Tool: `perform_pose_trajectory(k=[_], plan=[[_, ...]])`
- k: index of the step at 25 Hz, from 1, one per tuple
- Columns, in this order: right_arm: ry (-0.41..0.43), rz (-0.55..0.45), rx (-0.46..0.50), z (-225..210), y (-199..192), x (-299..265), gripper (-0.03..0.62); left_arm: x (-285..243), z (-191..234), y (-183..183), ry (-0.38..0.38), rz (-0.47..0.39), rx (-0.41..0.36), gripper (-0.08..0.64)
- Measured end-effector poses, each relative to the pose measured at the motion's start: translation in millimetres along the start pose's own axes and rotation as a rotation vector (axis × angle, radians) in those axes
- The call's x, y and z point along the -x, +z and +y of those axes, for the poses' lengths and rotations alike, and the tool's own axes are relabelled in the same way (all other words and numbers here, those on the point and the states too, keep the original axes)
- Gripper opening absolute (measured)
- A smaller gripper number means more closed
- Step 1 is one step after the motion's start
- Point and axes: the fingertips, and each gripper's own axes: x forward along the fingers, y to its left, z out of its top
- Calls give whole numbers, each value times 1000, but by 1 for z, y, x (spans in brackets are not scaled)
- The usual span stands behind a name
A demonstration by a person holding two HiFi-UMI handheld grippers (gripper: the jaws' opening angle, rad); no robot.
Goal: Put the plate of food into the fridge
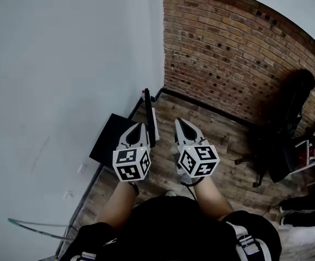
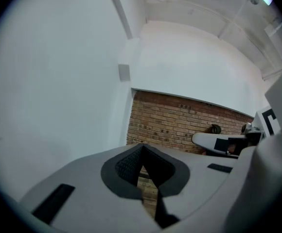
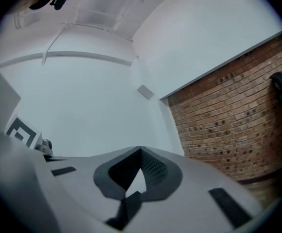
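No plate of food and no fridge show in any view. In the head view I hold both grippers side by side at waist height, pointing at a room corner. The left gripper [image 1: 139, 127] has its jaws closed together with nothing between them; its own view shows the left gripper [image 2: 142, 146] with tips meeting in front of a brick wall [image 2: 180, 125]. The right gripper [image 1: 183, 123] is likewise shut and empty, and the right gripper [image 3: 141, 149] has its pads touching at the tip, facing a white wall [image 3: 92, 106].
A white wall [image 1: 65, 64] meets a brick wall [image 1: 239, 53] ahead. A black flat panel [image 1: 113, 140] lies on the wooden floor [image 1: 222, 140] by the skirting, with a thin dark board [image 1: 149, 118] upright beside it. A black office chair [image 1: 288, 129] stands right, with dark bags [image 1: 304, 208] near it.
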Motion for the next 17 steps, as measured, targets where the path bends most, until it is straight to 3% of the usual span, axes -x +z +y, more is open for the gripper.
perform_pose_trajectory(k=[5, 12, 17], plan=[[51, -22, -20, 7, 16, -3, 12, 7, -5, 8, 1, -35, -5, -2], [86, -9, -54, 6, 9, -4, 12, -2, -10, 9, 10, -27, -31, -2], [78, -22, -3, -1, 7, 1, 12, -7, -18, 6, 19, -27, -46, -2]])
